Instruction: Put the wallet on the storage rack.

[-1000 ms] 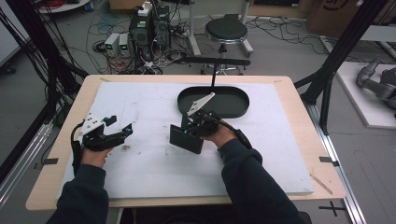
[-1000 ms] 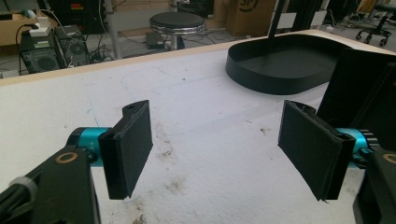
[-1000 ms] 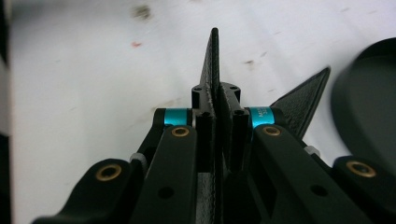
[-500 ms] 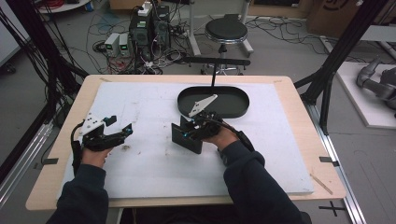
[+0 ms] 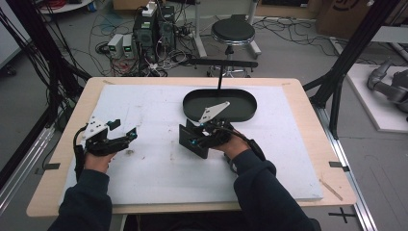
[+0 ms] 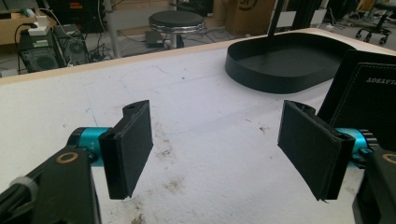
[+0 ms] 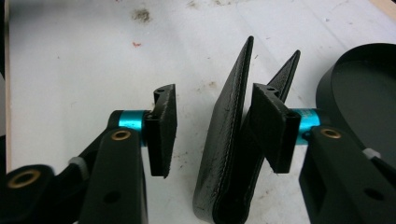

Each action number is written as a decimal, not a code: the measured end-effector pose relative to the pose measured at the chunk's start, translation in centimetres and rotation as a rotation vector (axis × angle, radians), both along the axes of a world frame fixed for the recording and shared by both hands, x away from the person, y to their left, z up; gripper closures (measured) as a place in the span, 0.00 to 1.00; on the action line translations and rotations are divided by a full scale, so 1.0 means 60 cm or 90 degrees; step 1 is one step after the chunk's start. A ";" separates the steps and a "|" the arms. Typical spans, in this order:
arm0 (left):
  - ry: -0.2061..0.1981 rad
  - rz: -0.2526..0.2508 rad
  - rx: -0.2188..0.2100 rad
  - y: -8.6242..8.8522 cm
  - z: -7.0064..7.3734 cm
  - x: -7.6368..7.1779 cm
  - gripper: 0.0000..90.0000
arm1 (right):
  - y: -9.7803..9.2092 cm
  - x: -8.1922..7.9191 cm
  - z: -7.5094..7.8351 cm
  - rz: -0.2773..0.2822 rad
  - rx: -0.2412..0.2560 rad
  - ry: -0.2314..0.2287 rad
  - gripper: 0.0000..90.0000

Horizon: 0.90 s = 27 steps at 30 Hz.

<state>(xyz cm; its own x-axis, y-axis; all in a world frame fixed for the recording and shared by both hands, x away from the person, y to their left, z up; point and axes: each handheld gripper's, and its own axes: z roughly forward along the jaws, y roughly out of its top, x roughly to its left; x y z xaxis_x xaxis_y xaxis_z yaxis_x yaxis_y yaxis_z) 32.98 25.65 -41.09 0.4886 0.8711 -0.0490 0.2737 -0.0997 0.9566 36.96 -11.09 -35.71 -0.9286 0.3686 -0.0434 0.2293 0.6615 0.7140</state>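
Your right gripper (image 7: pixel 210 135) has its jaws parted around one black leather wallet (image 7: pixel 233 154), which stands on edge on the white mat (image 5: pixel 144 183); the right-hand pad touches it, the other stands clear. Your left gripper (image 6: pixel 219 149) is spread wide, holding nothing. One black oval tray (image 5: pixel 243 113) sits just beyond the wallet.

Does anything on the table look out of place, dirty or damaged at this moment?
The white mat has brown smudges near the left tongs. A black leather wallet stands on its folded edge, flaps gaping, between the open jaws of the right tongs. The black tray looks undamaged.
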 end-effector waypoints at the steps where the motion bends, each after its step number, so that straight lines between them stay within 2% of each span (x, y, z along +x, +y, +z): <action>1: 0.000 0.001 -0.002 0.000 0.000 0.000 0.29 | 0.002 0.000 -0.002 -0.002 -0.006 -0.003 0.64; 2: 0.000 0.000 -0.001 0.000 0.000 0.000 0.29 | 0.002 0.000 -0.002 -0.002 -0.006 -0.003 0.64; 3: 0.000 0.000 0.001 0.000 0.000 0.000 0.29 | 0.005 -0.001 -0.004 -0.002 -0.019 -0.007 0.68; 4: 0.000 -0.001 0.001 0.000 0.000 0.000 0.29 | 0.009 -0.002 -0.007 -0.006 -0.035 -0.017 0.75; 5: 0.000 -0.002 0.001 0.000 0.000 0.000 0.29 | 0.014 -0.005 -0.010 -0.003 -0.056 -0.034 0.93; 6: 0.000 -0.001 0.001 0.000 0.000 0.000 0.29 | 0.016 -0.003 -0.009 0.005 -0.055 -0.034 0.95; 9: 0.001 -0.001 -0.002 0.000 0.000 0.000 0.29 | 0.018 -0.003 -0.007 0.006 -0.056 -0.036 0.96; 13: 0.002 0.000 -0.003 0.001 -0.001 0.001 0.29 | 0.020 -0.003 -0.008 0.037 -0.032 0.002 0.96; 15: 0.002 0.000 -0.003 0.000 0.000 0.001 0.29 | 0.021 -0.003 -0.008 0.043 -0.026 0.011 0.96; 16: 0.002 -0.001 -0.002 0.000 0.000 0.001 0.29 | 0.022 -0.003 -0.008 0.057 -0.016 0.028 0.96; 20: 0.002 -0.001 -0.003 0.000 -0.001 0.001 0.29 | 0.025 -0.005 -0.011 0.067 -0.019 0.041 0.96; 22: 0.002 -0.001 -0.002 0.000 -0.001 0.001 0.29 | 0.027 -0.007 -0.011 0.065 -0.027 0.018 0.92; 27: 0.002 0.000 -0.003 0.001 -0.001 0.001 0.29 | 0.028 -0.010 -0.011 0.069 -0.027 0.016 0.79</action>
<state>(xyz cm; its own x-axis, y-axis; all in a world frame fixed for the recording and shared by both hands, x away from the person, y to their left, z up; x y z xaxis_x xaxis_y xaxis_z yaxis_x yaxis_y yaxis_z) 33.02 25.69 -41.12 0.4891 0.8706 -0.0542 0.2770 -0.0961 0.9560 36.36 -9.38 -36.37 -0.9638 0.2647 -0.0332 0.1724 0.7130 0.6797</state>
